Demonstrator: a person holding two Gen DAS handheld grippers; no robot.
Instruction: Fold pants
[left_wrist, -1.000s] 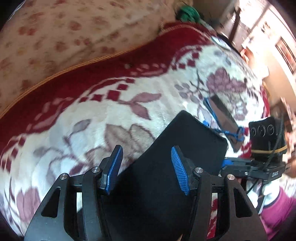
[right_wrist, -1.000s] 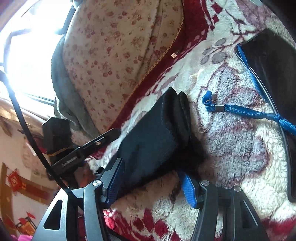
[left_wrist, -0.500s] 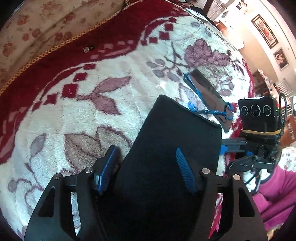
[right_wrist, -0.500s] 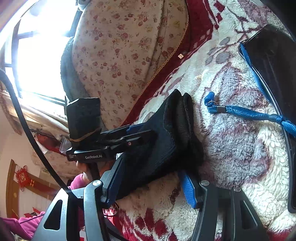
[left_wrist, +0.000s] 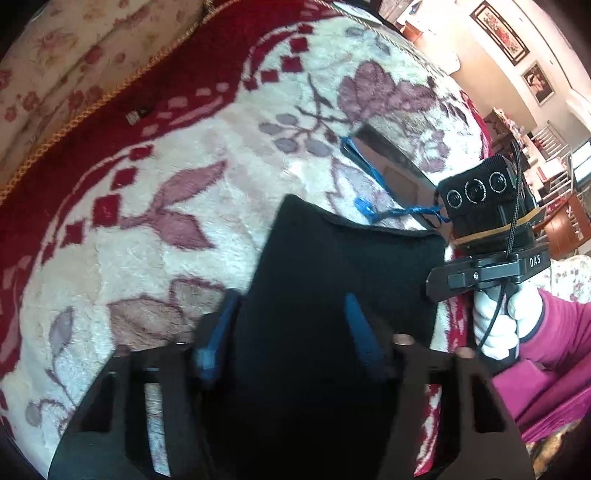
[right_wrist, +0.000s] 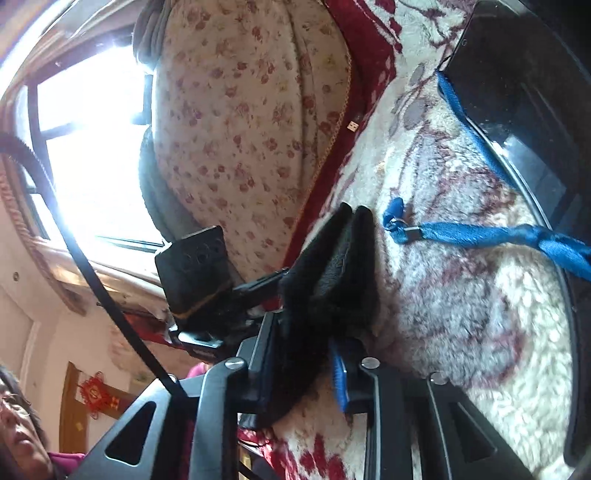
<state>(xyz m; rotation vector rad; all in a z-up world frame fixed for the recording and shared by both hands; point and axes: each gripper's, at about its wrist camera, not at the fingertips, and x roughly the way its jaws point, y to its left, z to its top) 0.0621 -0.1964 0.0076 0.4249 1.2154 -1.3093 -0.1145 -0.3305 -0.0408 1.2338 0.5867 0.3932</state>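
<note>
The pants (left_wrist: 343, 280) — black, thick fabric, already doubled into a compact stack — lie on the patterned blanket (left_wrist: 184, 206) near its front edge, with the blanket's red border and the floral cushion (right_wrist: 251, 122) beyond. In the right wrist view the pants (right_wrist: 332, 266) show at least two layers edge-on, slightly splayed at the far end.

Step in hand, as judged: a late fold, or squaring-up of the folded stack, with both tools at opposite ends of the bundle.

Left gripper (left_wrist: 291, 332): jaws apart, approx. as wide as the bundle. The fabric runs between the blue pads (left_wrist: 360, 332) and covers the gap; whether the pads press it cannot be told — that part of the view is blurred.

Right gripper (right_wrist: 303, 369): jaws drawn in on the near end of the stack, fabric bunched between the black left finger and the blue pad (right_wrist: 338, 376). Reads as clamped on the pants.

Next move, est.: bring the ends together or set the stack flat, keeping the layers aligned. Thick pile may spring open on release.

Adjacent items: a dark tablet (right_wrist: 517, 110) with a blue lanyard (right_wrist: 480, 234) lies just beyond the pants' far edge. Keep the fabric and fingers off the lanyard.
</note>
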